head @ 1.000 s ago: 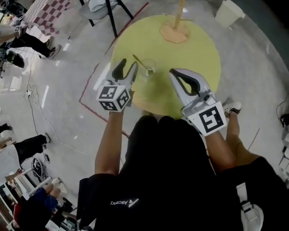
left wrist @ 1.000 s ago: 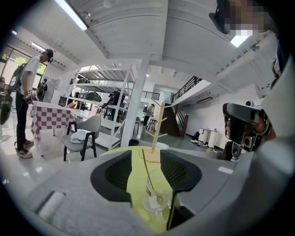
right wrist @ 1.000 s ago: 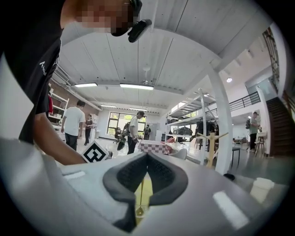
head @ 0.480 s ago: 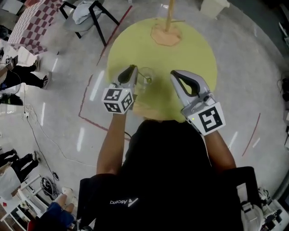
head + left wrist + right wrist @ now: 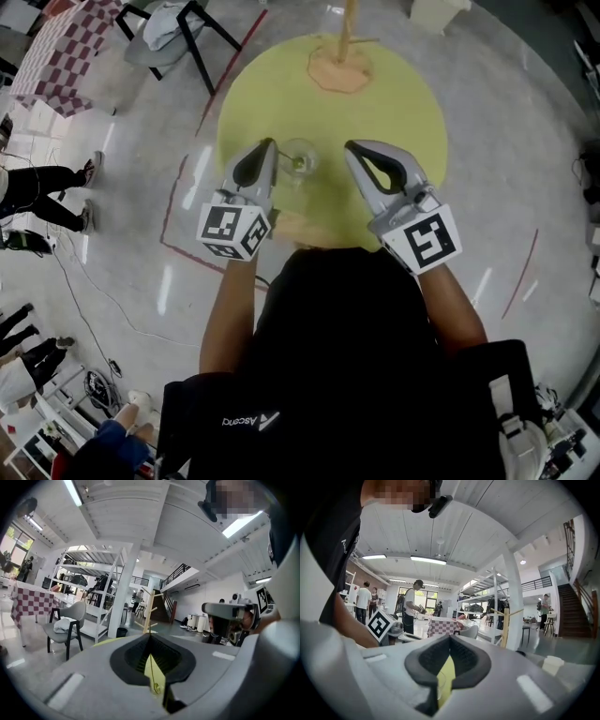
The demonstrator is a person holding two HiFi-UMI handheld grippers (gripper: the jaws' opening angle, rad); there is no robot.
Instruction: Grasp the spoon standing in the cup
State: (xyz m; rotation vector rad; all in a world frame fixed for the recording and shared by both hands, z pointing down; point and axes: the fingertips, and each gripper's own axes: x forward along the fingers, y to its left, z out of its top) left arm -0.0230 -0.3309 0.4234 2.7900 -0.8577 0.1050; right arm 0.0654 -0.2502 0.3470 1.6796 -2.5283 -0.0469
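Cup [image 5: 300, 171]: clear glass, on yellow table [image 5: 384, 103], close to its near-left edge; holds spoon [image 5: 151, 670].
Left gripper [image 5: 266, 145]: jaws closed on the spoon's handle, just left of the cup.
Right gripper [image 5: 352, 148]: jaws together, empty, right of the cup, apart from it.
Tabletop bare between cup and far stand [image 5: 339, 67].

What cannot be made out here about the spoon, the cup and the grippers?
- Left gripper view: the left gripper hides the cup around the spoon.
- Head view: the spoon in the cup is too small to trace.
- Right gripper view: the right gripper cuts off the cup; only a faint glass edge shows.
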